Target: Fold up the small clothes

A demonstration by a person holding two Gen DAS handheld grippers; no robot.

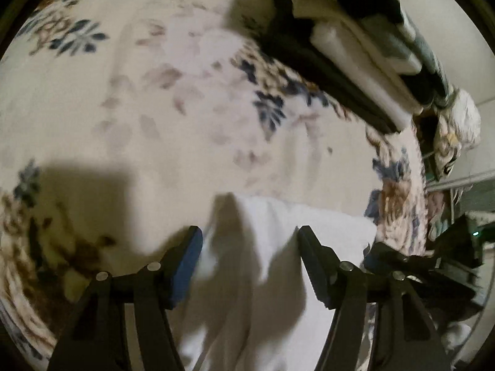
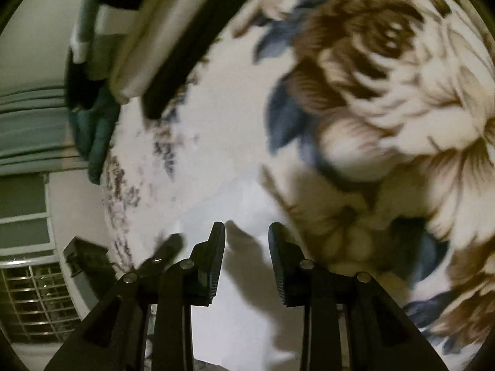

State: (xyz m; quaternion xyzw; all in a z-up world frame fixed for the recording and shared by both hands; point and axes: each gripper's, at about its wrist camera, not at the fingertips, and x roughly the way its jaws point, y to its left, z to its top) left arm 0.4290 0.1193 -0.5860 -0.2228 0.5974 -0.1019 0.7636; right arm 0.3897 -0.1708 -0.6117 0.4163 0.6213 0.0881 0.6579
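A white garment (image 1: 278, 247) lies flat on the floral bedspread (image 1: 154, 92), near its right edge. My left gripper (image 1: 250, 235) hovers over the garment with its jaws wide apart and nothing pinched between its pads; their shadows fall on the cloth. In the right wrist view the same white garment (image 2: 235, 210) spreads under my right gripper (image 2: 246, 227). Its jaws stand moderately apart, with only cloth and shadow seen through the gap. A dark, blurred shape at the garment's right end (image 1: 399, 256) looks like the other gripper.
A stack of folded clothes (image 1: 346, 49), dark, white and teal, sits at the far side of the bed, also visible as the stack (image 2: 136, 49). The bed edge (image 2: 114, 216) drops off to a floor with a wire rack (image 2: 34, 296) and a black box (image 2: 83, 256).
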